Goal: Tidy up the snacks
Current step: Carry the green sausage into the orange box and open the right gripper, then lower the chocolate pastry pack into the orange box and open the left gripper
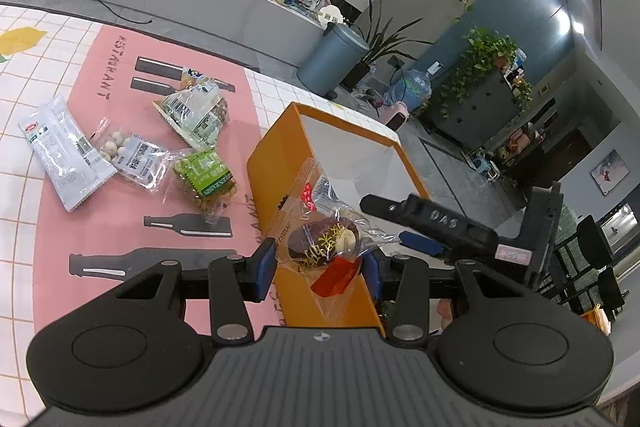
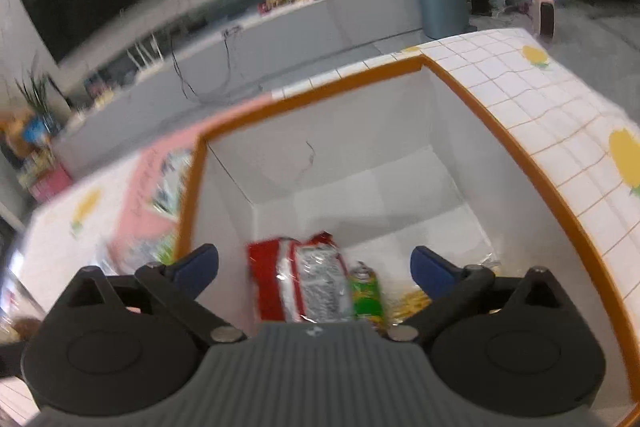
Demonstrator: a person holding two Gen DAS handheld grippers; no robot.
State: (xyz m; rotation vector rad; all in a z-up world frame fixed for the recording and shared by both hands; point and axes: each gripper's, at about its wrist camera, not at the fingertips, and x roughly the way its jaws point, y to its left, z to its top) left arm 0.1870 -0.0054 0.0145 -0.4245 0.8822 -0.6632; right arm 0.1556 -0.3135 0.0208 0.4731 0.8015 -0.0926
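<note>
— While our left gripper (image 1: pixel 322 263) pinches the clear-wrapped chocolate snack (image 1: pixel 324 241) at the orange box's (image 1: pixel 272 155) near wall, what's the right doing?

— Our right gripper (image 2: pixel 314 267) gapes wide, empty (red packet (image 2: pixel 296 279) lying below on the box floor). Farther left, four packets (image 1: pixel 132 147) wait on the pink mat (image 1: pixel 120 227).

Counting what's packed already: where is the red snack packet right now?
In the right wrist view, the red snack packet lies on the floor of the orange box, beside a green packet, below the open right tool.
</note>
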